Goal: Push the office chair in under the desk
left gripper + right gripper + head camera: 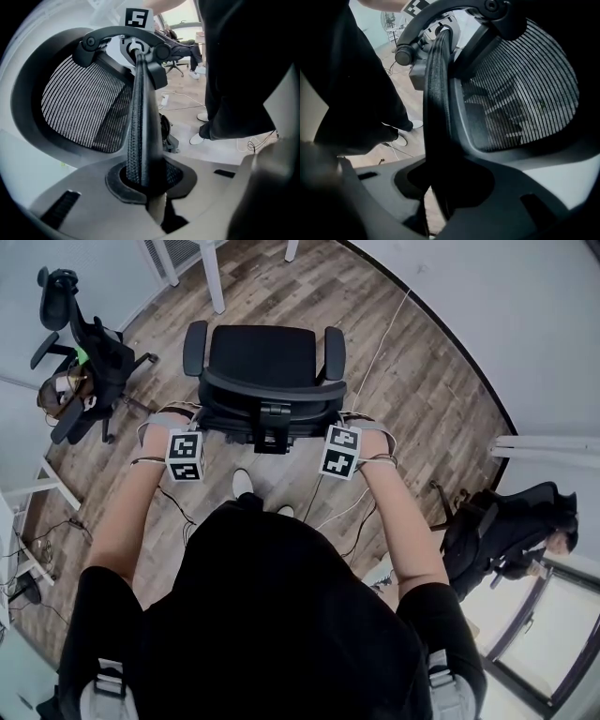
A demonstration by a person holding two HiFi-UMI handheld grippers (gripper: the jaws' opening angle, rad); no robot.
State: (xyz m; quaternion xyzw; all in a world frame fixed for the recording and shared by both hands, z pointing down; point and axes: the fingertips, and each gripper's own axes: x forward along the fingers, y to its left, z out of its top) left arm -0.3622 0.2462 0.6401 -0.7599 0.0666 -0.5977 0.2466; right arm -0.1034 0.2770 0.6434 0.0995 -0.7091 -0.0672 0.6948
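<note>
Chairs, head view: three. The office chair (pixel 262 357) stands on the wood floor (pixel 422 399) directly ahead of the person. A second chair (pixel 94 362) stands well apart at far left, and a third chair (pixel 497 521) at right.

White counter legs (pixel 214 277): three seen beyond the office chair's seat, which lies short of them.

Orientation: the seat faces away from the person, toward those legs. The backrest (pixel 272 395) is nearest the person, its long axis running left to right. Armrests: two, the left-hand armrest (pixel 195 346) and the right-hand armrest (pixel 335 352).

Grippers: two. The left gripper (pixel 143 180) is clamped on the backrest's left edge, mesh rim between its jaws. The right gripper (pixel 440 183) is clamped on the right edge, dark frame filling its jaws.
</note>
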